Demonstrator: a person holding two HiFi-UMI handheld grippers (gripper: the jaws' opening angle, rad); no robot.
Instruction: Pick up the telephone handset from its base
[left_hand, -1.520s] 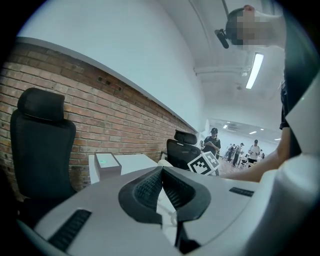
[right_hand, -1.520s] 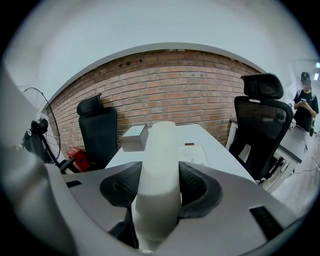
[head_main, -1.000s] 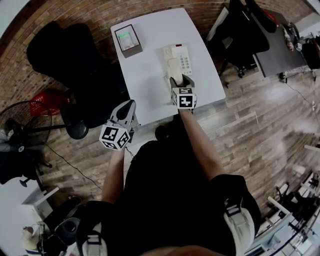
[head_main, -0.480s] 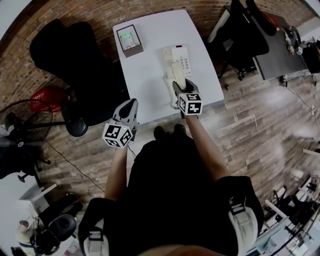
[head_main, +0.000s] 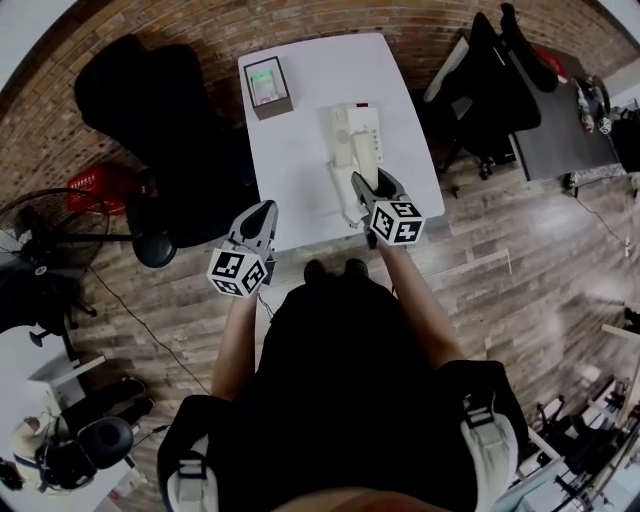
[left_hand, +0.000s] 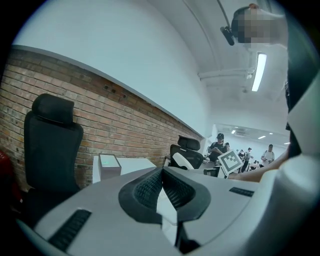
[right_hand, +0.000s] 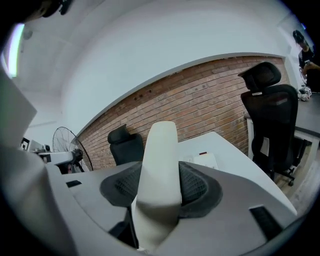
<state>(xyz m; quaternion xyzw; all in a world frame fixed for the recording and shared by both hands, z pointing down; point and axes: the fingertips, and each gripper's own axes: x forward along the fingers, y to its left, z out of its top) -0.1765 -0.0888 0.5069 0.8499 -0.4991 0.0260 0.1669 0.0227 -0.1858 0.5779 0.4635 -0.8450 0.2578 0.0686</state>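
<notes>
Head view first: I see the right gripper (head_main: 371, 187) at the near edge of the white table (head_main: 300, 150), its fingers clamped on the cream telephone handset (head_main: 344, 188). The handset is off the base (head_main: 367, 130), which sits on the table just beyond it. A small box with a green display (head_main: 268, 85) stands near the table's far left corner. The left gripper (head_main: 265, 208) hangs off the table's near left edge, well apart from the phone.

Left gripper view: I read the fingers (left_hand: 145, 187) as together at the tips, with nothing held. Past them are the table, the box (left_hand: 109, 165) and a black office chair (left_hand: 52, 145) against the brick wall (left_hand: 125, 125).

Right gripper view: both pads (right_hand: 200, 186) press on the handset (right_hand: 160, 170), which stands up between them. The base (right_hand: 202, 160) lies on the table (right_hand: 230, 152) behind it, clear of the handset. A fan (right_hand: 67, 142) stands at the left.
</notes>
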